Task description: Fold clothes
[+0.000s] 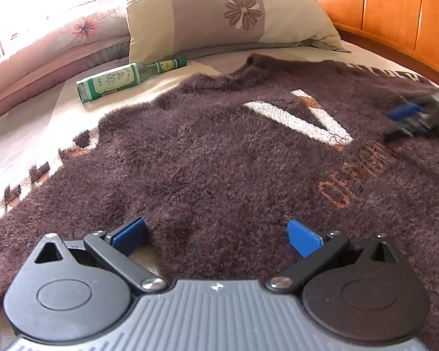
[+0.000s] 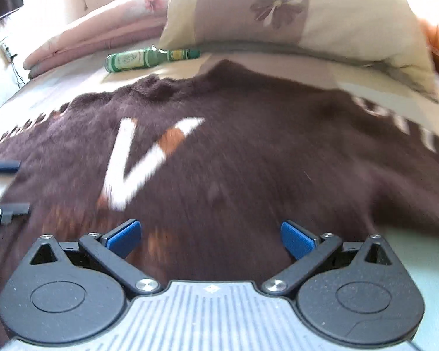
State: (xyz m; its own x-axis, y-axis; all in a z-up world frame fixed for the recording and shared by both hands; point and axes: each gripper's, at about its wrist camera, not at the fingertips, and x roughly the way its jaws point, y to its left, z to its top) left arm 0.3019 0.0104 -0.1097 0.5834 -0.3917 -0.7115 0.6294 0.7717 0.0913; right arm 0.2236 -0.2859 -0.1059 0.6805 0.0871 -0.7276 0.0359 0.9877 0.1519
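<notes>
A fuzzy dark brown sweater (image 1: 207, 152) with a white and orange V and orange lettering lies spread flat on the bed. It fills the right wrist view too, the sweater (image 2: 248, 158) blurred by motion. My left gripper (image 1: 216, 235) stands open just above the sweater's near hem, nothing between its blue pads. My right gripper (image 2: 210, 238) is open as well, low over the fabric near its lower edge. In the left wrist view the right gripper (image 1: 406, 120) shows blurred at the far right. The left gripper (image 2: 10, 187) appears at the left edge of the right wrist view.
A green glass bottle (image 1: 128, 79) lies on the sheet beyond the sweater's collar, the same bottle (image 2: 149, 58) in the other view. A floral pillow (image 1: 219, 11) and a pink folded quilt (image 1: 52, 46) sit behind it. An orange wooden headboard (image 1: 395, 8) bounds the right.
</notes>
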